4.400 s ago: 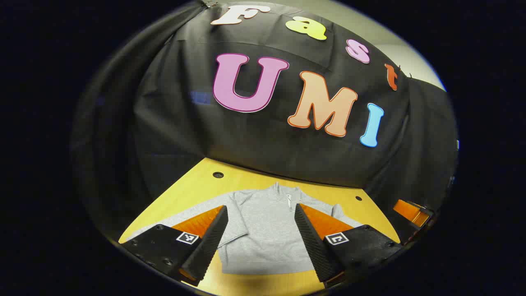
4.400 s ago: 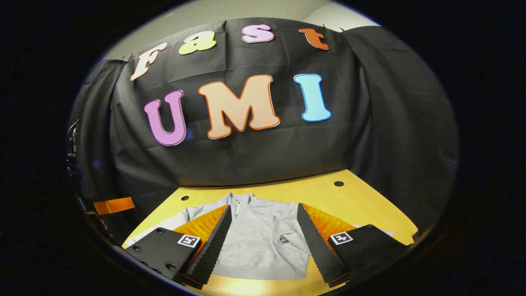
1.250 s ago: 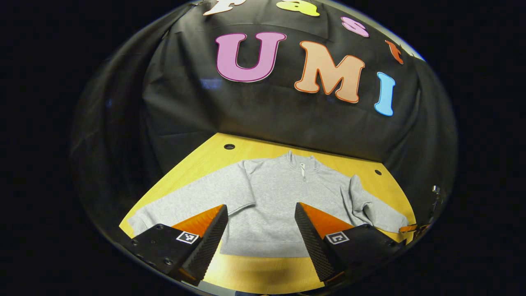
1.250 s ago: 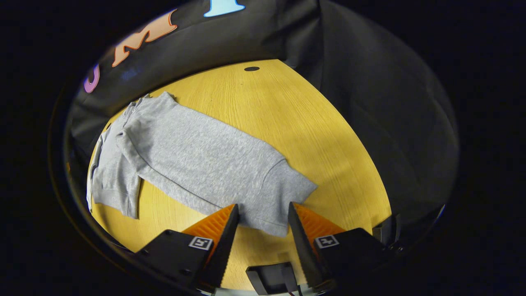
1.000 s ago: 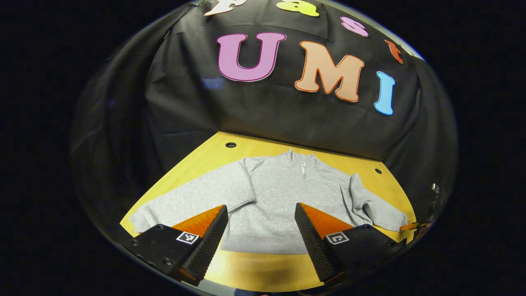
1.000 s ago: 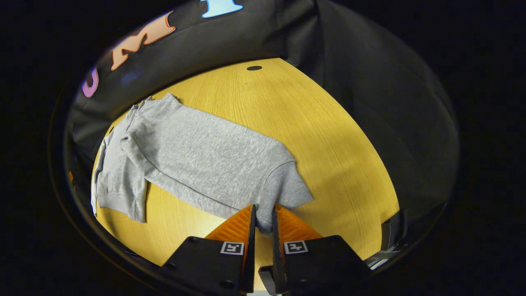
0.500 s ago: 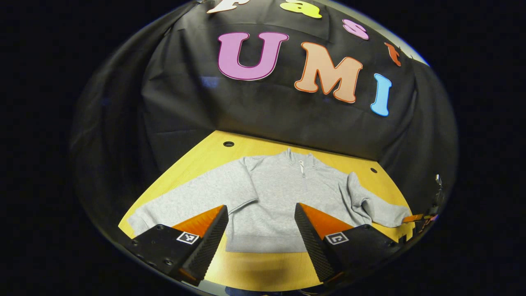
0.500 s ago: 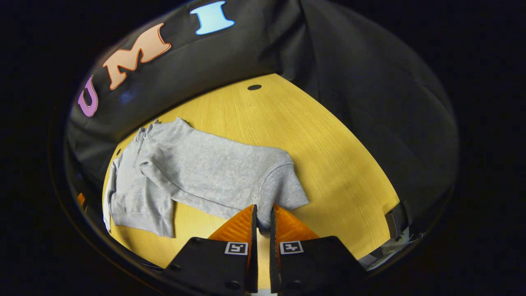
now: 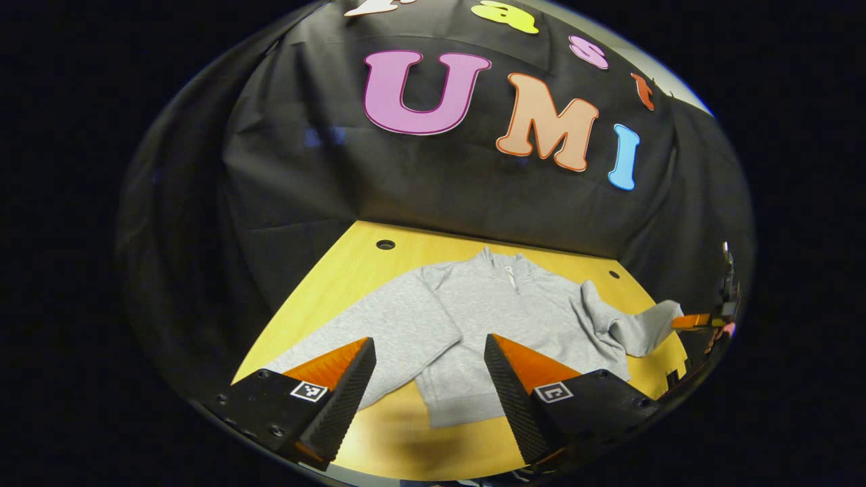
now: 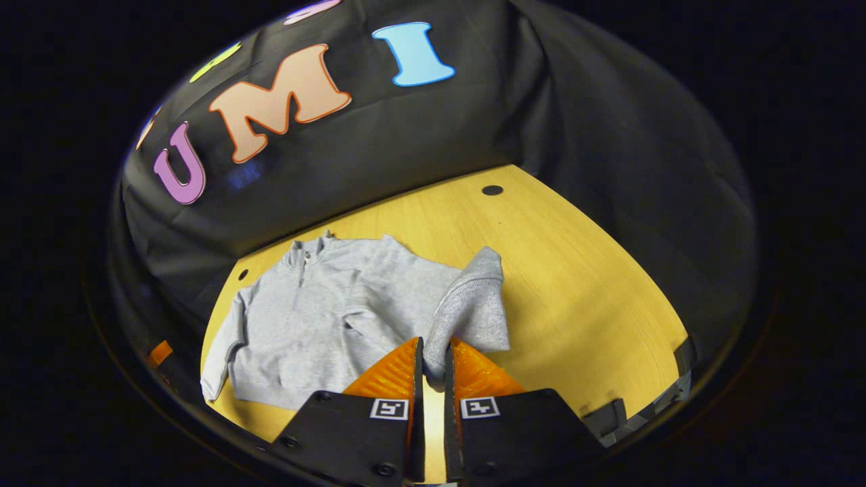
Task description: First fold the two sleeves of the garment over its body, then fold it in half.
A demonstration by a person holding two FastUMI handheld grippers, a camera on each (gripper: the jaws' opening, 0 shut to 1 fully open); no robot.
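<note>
Garment (image 9: 473, 318) heather grey, plain; table (image 10: 575, 270) yellow wood grain; wall black.

Yellow wooden table (image 10: 568, 270), black cloth wall (image 9: 304, 176)

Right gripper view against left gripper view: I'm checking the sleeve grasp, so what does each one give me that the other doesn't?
Right gripper view: up close, the right gripper shut on the cuff of one sleeve, holding it up off the table. Left gripper view: the left gripper open, gripping nothing, and the other sleeve lying flat at full length. Both: the grey zip-neck sweatshirt spread on the yellow wooden table, one sleeve raised.
</note>
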